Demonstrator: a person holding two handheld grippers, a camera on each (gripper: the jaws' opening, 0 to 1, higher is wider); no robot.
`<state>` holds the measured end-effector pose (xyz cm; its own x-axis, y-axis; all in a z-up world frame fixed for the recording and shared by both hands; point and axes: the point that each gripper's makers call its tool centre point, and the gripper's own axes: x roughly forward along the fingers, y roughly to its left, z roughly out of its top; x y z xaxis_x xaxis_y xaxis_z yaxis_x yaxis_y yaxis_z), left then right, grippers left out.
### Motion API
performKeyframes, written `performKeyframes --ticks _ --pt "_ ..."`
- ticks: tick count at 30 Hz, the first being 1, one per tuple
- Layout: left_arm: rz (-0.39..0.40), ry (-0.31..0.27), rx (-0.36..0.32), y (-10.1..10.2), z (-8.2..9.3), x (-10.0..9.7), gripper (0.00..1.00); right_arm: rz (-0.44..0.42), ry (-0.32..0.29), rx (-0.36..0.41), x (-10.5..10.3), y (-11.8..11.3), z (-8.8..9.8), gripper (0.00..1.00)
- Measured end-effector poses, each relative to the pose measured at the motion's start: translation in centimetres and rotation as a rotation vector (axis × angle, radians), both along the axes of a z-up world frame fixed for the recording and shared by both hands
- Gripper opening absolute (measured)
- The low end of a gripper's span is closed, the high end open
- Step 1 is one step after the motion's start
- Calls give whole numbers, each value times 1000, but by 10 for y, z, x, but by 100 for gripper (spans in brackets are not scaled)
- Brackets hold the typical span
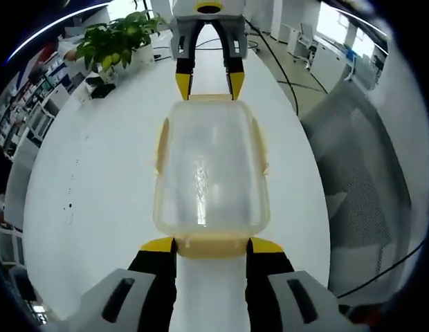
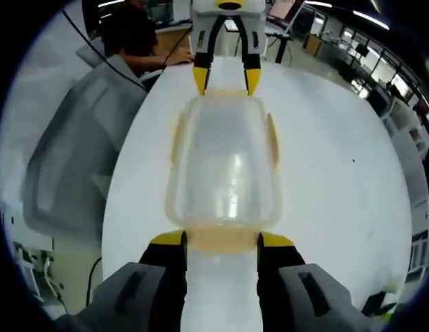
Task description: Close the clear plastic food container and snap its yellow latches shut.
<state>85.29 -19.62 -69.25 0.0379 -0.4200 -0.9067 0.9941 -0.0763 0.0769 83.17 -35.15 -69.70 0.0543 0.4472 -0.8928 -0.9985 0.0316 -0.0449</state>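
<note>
One clear plastic food container (image 1: 211, 169), lid on, contents indiscernible, on white tabletop (image 1: 97, 173). Left hand-held gripper (image 1: 211, 243) and right hand-held gripper (image 2: 222, 238) spread wide at opposite end latches.

The place looked like an open-plan office or lab workspace. A long white rounded table (image 1: 97, 180) ran through the middle of both views. In the left gripper view a leafy green potted plant (image 1: 117, 38) stood on it at about eleven o'clock, with shelving packed with small items (image 1: 34, 97) beyond it at ten o'clock, and white desks by bright windows (image 1: 318, 41) at one o'clock. A grey mesh-backed office chair (image 1: 367, 173) sat at three o'clock. In the right gripper view a person seated at a desk (image 2: 131, 34) appeared at eleven o'clock, and long ceiling strip lights (image 2: 370, 19) ran at one o'clock.
</note>
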Motion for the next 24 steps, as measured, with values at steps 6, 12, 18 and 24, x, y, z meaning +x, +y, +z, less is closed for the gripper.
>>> performKeyframes --ticks 6,12,18,24 --pt "-6 -2 9 -16 -10 -2 33 7 3 -19 1 -17 -6 36" --pt "-14 -3 10 -25 -15 1 33 3 5 -32 2 -25 -9 36" --pt "-19 -3 12 -27 -20 4 33 2 9 -40 7 -28 -13 36" --pt "-24 4 13 -27 -23 3 33 9 19 -49 7 -30 -19 36"
